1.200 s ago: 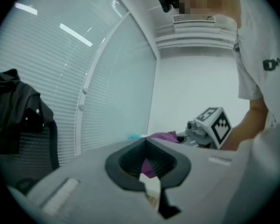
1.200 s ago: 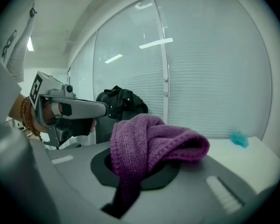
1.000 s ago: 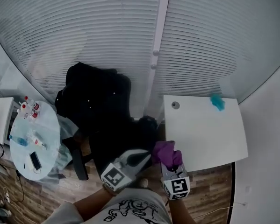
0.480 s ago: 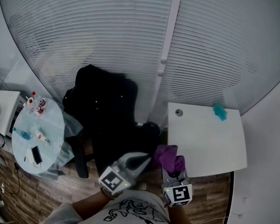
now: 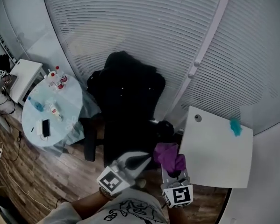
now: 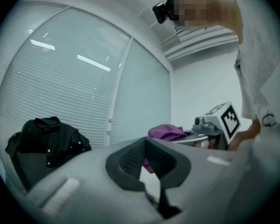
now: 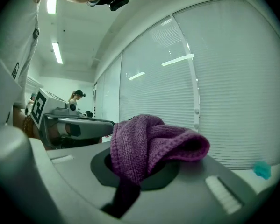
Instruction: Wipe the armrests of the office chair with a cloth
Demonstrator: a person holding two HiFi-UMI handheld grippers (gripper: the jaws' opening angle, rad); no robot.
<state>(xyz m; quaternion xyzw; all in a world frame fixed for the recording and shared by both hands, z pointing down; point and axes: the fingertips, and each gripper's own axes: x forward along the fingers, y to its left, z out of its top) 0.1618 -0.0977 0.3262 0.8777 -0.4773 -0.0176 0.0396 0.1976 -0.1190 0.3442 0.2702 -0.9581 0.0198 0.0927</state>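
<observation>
Now held: the right gripper (image 7: 140, 168) is clamped on the purple cloth (image 7: 151, 141), which bunches up above its jaws.
Left gripper (image 6: 145, 146): jaws closed tip to tip, gripping nothing.
Cloth's place: in the air off the front edge of the office chair (image 5: 128, 120), beside the white desk's (image 5: 219, 153) near-left corner.
Risk, armrest (image 5: 88, 136): with so little cloth hanging free, bare jaw may scrape it.
Risk, chair: a push could probably swivel it away.
Risk, jacket (image 5: 125, 78): draped over the backrest, it could snag.
</observation>
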